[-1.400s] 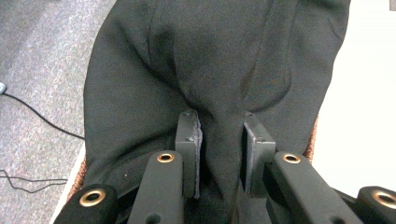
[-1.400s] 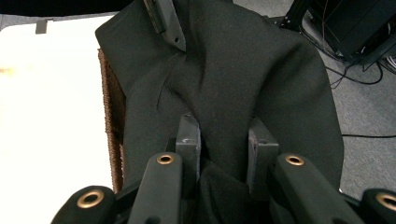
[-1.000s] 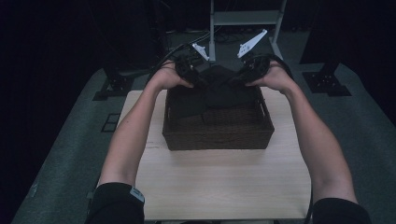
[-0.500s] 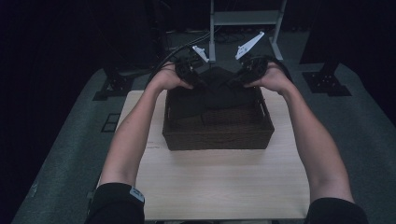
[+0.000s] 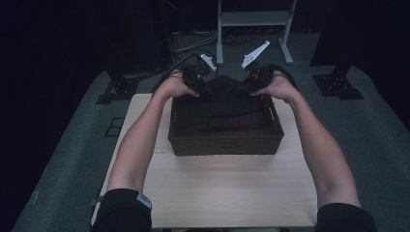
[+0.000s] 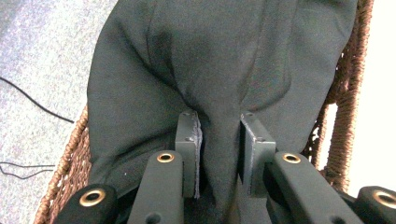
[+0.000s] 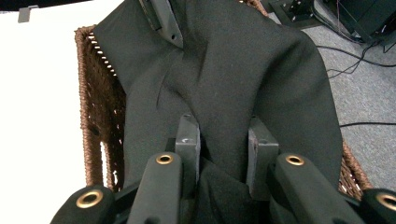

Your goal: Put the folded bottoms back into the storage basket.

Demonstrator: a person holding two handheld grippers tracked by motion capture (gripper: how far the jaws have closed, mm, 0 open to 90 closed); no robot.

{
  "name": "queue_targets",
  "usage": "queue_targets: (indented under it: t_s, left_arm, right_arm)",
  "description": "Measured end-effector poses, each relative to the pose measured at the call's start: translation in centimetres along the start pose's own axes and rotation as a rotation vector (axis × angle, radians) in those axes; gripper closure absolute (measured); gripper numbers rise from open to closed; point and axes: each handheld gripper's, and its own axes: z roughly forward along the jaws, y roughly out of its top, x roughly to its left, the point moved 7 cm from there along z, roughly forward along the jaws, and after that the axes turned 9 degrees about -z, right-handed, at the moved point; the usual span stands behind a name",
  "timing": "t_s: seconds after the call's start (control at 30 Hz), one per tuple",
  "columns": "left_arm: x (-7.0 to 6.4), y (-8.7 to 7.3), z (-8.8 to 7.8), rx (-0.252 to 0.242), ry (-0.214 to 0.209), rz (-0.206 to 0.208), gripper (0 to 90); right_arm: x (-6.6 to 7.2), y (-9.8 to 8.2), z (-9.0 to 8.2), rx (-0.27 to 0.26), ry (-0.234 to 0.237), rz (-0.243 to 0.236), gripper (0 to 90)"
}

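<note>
Both grippers are working at the far edge of a brown wicker basket (image 5: 225, 140), which is sitting toward the far edge of the light wooden table (image 5: 227, 188). The left gripper (image 6: 218, 140) is pinching a raised fold of the black cloth (image 6: 210, 60) between its pads. The right gripper (image 7: 223, 144) is likewise clamping a fold. The cloth is draping over the basket's far rim.
</note>
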Motion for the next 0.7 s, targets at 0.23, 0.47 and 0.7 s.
queue_targets:
  t_s: [0.23, 0.47, 0.7]
  left_arm:
    - [-0.3, 0.0, 1.0, 0.009, -0.009, -0.003, 72.1]
    - [-0.3, -0.4, 1.4, -0.003, -0.009, -0.003, 72.1]
    - [-0.3, -1.1, 1.5, 0.016, -0.003, 0.006, 72.1]
  right_arm:
    - [0.1, -0.9, 0.3, 0.01, 0.006, 0.018, 70.8]
    - [0.2, -1.0, 0.5, 0.03, 0.004, 0.012, 70.8]
    - [0.5, -1.0, 1.1, 0.038, 0.015, 0.001, 70.8]
